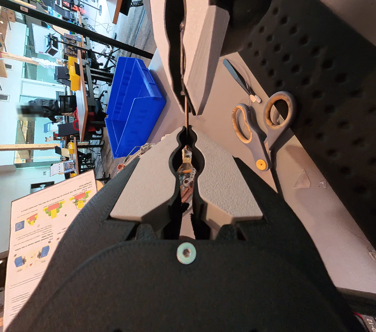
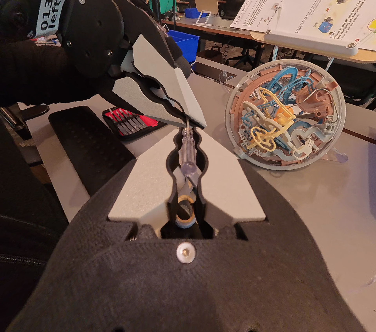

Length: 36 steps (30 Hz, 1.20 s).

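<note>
My right gripper (image 2: 188,129) is shut on the clear handle of a small screwdriver (image 2: 188,151), held above the grey table (image 2: 305,210). My left gripper (image 2: 193,122) comes in from the left, and its tips are shut on the screwdriver's thin metal shaft just beyond the handle. In the left wrist view the left gripper (image 1: 186,129) pinches the shaft (image 1: 186,114), and the right gripper (image 1: 189,106) meets it tip to tip from above. Grey scissors with yellow-lined handles (image 1: 262,129) lie on the table and show below, through the gap between the right fingers (image 2: 185,206).
A clear maze ball (image 2: 284,114) stands at right on the table. An open case of tweezers (image 2: 132,123) and a black foam pad (image 2: 87,145) lie at left. A loose pair of tweezers (image 1: 240,78), a blue bin (image 1: 134,106) and a sheet on a stand (image 2: 305,3) are near. Less than 4 cm separates the two grippers' tips.
</note>
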Each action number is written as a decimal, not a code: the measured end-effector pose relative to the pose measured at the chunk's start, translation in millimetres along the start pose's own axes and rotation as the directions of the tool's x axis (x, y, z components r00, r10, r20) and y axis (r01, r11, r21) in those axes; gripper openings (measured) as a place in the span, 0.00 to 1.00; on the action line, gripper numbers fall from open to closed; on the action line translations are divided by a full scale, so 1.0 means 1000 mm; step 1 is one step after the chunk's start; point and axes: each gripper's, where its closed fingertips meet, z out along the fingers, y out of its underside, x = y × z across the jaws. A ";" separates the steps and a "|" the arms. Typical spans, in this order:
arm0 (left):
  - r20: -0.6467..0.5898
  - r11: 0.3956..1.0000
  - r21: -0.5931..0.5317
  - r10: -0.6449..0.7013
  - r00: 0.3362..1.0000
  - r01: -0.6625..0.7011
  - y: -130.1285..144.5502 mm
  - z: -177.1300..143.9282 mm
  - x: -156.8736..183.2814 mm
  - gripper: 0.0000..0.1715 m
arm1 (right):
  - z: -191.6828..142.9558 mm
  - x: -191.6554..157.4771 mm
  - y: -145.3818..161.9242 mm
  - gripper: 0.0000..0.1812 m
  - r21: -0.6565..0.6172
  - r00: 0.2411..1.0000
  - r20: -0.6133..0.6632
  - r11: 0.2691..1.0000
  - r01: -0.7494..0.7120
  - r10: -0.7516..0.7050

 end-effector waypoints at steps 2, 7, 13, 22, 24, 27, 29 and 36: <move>0.004 1.000 -0.008 0.020 1.000 -0.020 0.000 0.002 0.000 0.00 | 0.001 -0.001 0.001 0.10 0.000 1.000 0.004 1.000 -0.010 0.010; -0.015 1.000 0.021 -0.008 1.000 0.008 -0.004 0.005 0.002 0.00 | 0.000 0.003 0.004 0.04 0.016 1.000 -0.001 1.000 -0.018 0.018; -0.069 0.996 0.069 -0.057 0.996 0.062 -0.003 0.006 0.003 0.07 | -0.003 0.007 0.005 0.04 0.024 1.000 -0.004 1.000 0.004 -0.004; -0.049 0.914 0.059 -0.398 0.916 0.401 0.086 0.002 -0.107 0.62 | 0.008 0.061 0.042 0.04 -0.063 0.994 -0.110 0.998 -0.005 -0.002; -0.099 0.853 0.055 -0.512 0.853 0.518 0.110 0.017 -0.126 0.74 | 0.018 0.073 0.052 0.04 -0.092 0.992 -0.123 0.996 -0.015 0.003; -0.192 0.739 0.043 -0.655 0.731 0.673 0.141 0.043 -0.144 0.84 | 0.036 0.090 0.070 0.04 -0.143 0.990 -0.131 0.988 -0.065 0.046; -0.267 0.632 0.022 -0.743 0.613 0.775 0.155 0.061 -0.150 0.92 | 0.046 0.099 0.082 0.04 -0.174 0.988 -0.133 0.980 -0.096 0.073; -0.464 0.497 -0.172 -0.802 0.375 0.850 0.177 0.097 -0.120 0.91 | 0.072 0.113 0.101 0.04 -0.249 0.987 -0.122 0.960 -0.129 0.101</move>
